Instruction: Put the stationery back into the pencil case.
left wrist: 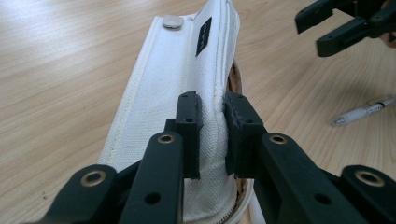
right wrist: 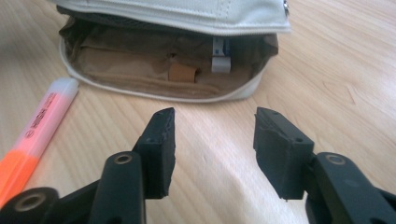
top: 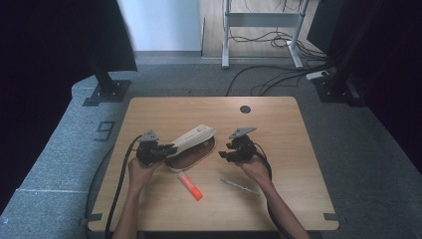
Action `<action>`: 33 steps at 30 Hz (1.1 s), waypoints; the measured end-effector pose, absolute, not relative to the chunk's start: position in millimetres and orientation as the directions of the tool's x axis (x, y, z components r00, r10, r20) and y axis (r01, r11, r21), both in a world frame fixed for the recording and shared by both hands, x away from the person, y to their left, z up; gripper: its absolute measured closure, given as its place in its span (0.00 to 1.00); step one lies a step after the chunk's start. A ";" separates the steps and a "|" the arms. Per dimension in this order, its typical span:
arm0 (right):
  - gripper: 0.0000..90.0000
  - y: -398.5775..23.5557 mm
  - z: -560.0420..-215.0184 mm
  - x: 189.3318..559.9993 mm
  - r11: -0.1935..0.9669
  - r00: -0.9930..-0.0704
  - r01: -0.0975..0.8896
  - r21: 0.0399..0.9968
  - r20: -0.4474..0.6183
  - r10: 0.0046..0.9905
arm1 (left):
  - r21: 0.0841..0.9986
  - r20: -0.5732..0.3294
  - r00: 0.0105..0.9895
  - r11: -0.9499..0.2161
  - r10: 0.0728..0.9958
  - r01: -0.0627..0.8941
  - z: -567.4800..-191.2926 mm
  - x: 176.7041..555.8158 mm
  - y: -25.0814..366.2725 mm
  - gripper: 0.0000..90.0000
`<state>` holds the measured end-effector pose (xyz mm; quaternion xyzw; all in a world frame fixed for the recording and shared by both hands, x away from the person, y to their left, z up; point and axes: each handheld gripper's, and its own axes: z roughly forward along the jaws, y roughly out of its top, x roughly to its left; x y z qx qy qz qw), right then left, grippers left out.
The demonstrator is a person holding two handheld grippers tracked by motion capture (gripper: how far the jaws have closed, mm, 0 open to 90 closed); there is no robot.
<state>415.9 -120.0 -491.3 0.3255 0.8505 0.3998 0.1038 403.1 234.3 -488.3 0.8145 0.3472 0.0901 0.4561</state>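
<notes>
I'm working in a lab-like room: a wooden table (top: 278,124) on grey carpet (top: 59,144), black stands (top: 107,84), loose cables (top: 278,74).

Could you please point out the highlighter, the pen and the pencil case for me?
highlighter (top: 190,185), high view, middle of its barrel.
pen (top: 239,186), high view, middle of its shaft.
pencil case (left wrist: 173,79), left gripper view, white lid fabric.

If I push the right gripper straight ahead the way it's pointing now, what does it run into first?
Most likely the open pencil case: the right gripper has its jaws apart and aimed at the case's brown interior, with bare table between. The orange highlighter lies off to the side of that line. Depth is hard to judge.
</notes>
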 end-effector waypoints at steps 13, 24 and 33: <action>0.59 -149.5 -494.1 386.8 0.462 -0.776 0.473 0.750 0.105 0.622 | 0.803 -0.172 0.743 -0.344 0.647 0.486 -487.7 402.6 235.0 0.85; 0.72 -167.2 -504.3 354.9 0.494 -0.787 0.470 0.731 0.093 0.610 | 0.804 -0.178 0.741 -0.339 0.647 0.489 -488.4 402.4 235.5 0.85; 0.76 -169.3 -516.5 337.1 0.520 -0.805 0.469 0.713 0.103 0.585 | 0.804 -0.178 0.743 -0.340 0.646 0.488 -488.7 402.3 235.8 0.85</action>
